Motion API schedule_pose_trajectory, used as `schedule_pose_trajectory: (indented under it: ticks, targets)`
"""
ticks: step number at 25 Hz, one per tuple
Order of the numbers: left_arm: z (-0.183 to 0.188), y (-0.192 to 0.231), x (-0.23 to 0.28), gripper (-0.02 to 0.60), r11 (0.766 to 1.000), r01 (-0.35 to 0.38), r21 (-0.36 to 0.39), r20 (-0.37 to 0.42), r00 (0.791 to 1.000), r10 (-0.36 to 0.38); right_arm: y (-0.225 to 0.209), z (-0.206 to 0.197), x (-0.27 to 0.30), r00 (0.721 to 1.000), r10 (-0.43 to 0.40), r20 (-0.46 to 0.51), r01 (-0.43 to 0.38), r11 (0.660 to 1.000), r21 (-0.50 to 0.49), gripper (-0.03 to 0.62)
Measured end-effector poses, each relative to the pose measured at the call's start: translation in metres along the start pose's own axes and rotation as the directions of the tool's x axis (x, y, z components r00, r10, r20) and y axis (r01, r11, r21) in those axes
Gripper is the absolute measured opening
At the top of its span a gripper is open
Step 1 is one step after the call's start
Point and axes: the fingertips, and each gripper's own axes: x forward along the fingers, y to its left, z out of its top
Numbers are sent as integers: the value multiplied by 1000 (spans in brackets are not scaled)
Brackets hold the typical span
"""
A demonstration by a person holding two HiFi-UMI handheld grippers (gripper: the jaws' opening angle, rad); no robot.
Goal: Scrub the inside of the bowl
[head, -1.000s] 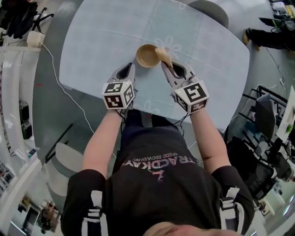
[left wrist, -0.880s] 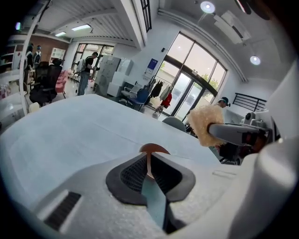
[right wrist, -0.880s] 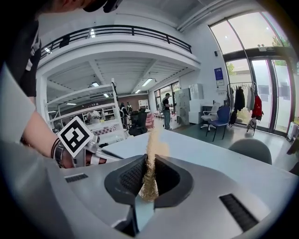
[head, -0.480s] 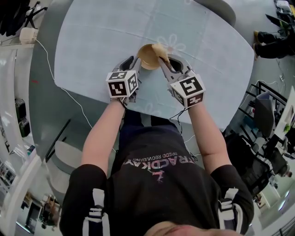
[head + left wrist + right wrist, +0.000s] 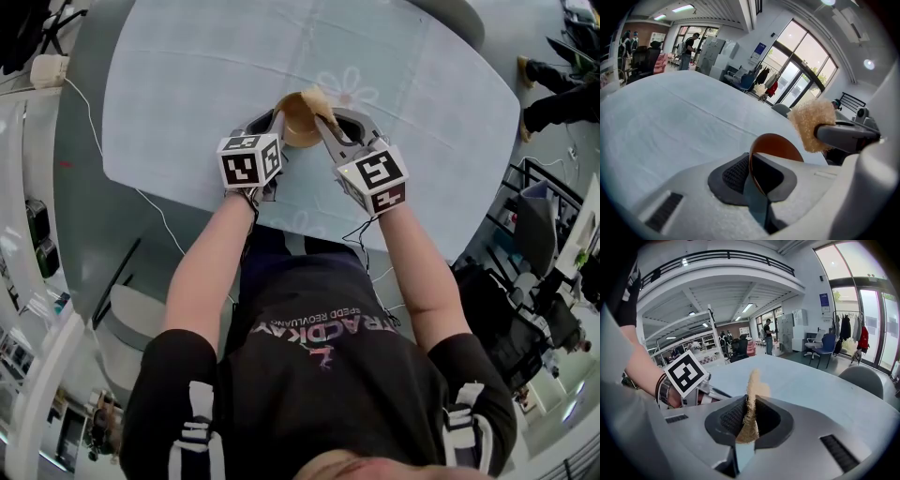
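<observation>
Judging by how things lie, the step in hand is taken to be the securing of the bowl (image 5: pixel 298 120) before any scrubbing is begun. The bowl, tan and round, is seen over the pale table (image 5: pixel 178 84), between the tips of the two grippers, with its hollow open towards the head view. The left gripper (image 5: pixel 752 180) has just been closing its jaws, and the bowl's thin rim is caught between them, with the pads clamped on it. Whether the bowl's base is resting on the table cannot be told. The right gripper (image 5: pixel 749 423) is clamped on a tan sponge (image 5: pixel 752 394), which is squeezed flat between the pads and sticks out beyond them. In the left gripper view the sponge is seen just beside the bowl's far rim. Contact with the inside is not shown.

The scrubbing itself is judged not yet begun. For the next move, the sponge would need to be lowered into the hollow, pressed against the inner wall and swept round. The rim would have to be pinched firmly so that the bowl is not pushed away or twisted out of the grip.
</observation>
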Motion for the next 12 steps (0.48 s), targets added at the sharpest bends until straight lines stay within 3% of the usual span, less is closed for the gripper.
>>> schedule_pose_trajectory:
  ticks: [7, 10, 12]
  targets:
    - [5, 2, 0, 31, 1000, -12, 0, 9, 1000, 12, 5, -11, 13, 997, 10, -72, -14, 999, -49, 32]
    - [9, -2, -7, 29, 999, -15, 48, 22, 1000, 14, 10, -18, 19, 990, -5, -143, -21, 984, -178, 32]
    - [13, -8, -12, 30, 996, -15, 92, 34, 999, 12, 11, -23, 24, 980, -40, -196, -25, 947, -320, 32]
